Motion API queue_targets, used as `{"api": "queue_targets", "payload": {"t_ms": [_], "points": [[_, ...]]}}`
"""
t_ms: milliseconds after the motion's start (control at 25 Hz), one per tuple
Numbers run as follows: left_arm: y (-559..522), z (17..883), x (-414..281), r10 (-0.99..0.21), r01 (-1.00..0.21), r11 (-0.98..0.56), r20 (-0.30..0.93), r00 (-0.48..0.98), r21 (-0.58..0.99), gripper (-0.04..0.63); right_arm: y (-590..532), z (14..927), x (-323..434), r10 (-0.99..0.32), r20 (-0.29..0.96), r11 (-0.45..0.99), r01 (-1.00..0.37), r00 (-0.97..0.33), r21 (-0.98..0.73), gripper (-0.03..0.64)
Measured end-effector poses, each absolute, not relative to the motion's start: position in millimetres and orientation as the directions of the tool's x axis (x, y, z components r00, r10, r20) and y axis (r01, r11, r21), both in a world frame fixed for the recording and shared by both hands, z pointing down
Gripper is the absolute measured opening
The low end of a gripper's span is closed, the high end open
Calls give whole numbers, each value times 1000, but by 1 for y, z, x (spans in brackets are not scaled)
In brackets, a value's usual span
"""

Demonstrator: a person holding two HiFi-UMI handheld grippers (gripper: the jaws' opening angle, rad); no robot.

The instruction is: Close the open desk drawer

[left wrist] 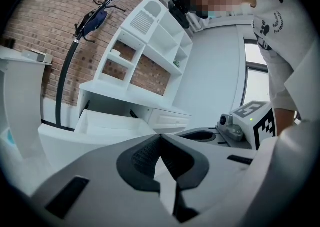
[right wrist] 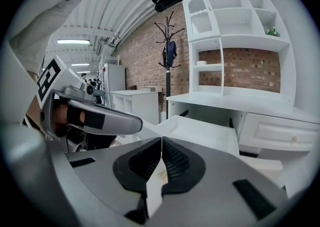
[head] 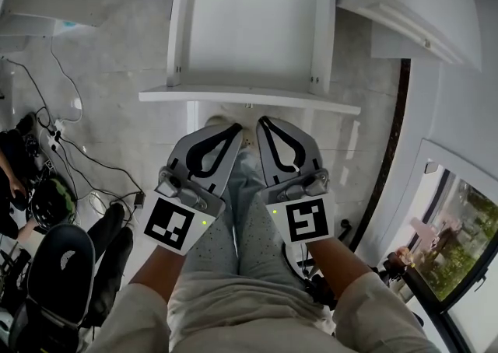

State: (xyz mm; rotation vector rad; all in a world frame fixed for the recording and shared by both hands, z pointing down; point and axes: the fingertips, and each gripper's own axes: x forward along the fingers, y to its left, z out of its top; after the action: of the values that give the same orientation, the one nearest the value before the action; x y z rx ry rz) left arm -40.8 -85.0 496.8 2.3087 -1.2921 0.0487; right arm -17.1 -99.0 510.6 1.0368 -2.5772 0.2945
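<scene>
The white desk drawer (head: pixel 250 25) stands pulled out and looks empty; its front panel (head: pixel 249 98) faces me. Just short of that panel, above my legs, my left gripper (head: pixel 235 129) and right gripper (head: pixel 263 122) hang side by side, both shut with nothing between the jaws. In the left gripper view the jaws of the left gripper (left wrist: pixel 160 137) meet at the tips, and the open drawer (left wrist: pixel 107 123) lies ahead under the desk top. The right gripper (right wrist: pixel 161 139) is closed the same way, with the drawer (right wrist: pixel 202 132) in front of it.
A white shelf unit (right wrist: pixel 235 36) stands on the desk against a brick wall. Beside it is a coat stand (right wrist: pixel 168 51). On the floor to the left are a black office chair (head: pixel 66 266) and cables (head: pixel 70 149). A glass door (head: pixel 459 235) is at the right.
</scene>
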Motion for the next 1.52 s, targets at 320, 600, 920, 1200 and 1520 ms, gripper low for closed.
{"api": "queue_targets", "payload": {"t_ms": [320, 600, 920, 1200, 1520], "points": [[-87, 513, -40, -788, -809, -432, 269, 553, 398, 17, -90, 558, -23, -558, 508, 774, -633, -656, 32, 32], [-88, 521, -39, -783, -805, -427, 276, 557, 411, 17, -89, 598, -18, -554, 607, 663, -743, -570, -93, 34], [-93, 529, -47, -780, -811, -431, 289, 555, 396, 17, -91, 643, -13, -515, 695, 553, -814, -501, -177, 138], [-92, 534, -51, -753, -803, -460, 313, 579, 378, 17, -101, 652, -20, -508, 721, 449, -859, -471, -245, 144], [-98, 533, -61, -746, -794, -472, 306, 592, 383, 17, -108, 656, -27, -506, 752, 371, -893, -423, -254, 143]]}}
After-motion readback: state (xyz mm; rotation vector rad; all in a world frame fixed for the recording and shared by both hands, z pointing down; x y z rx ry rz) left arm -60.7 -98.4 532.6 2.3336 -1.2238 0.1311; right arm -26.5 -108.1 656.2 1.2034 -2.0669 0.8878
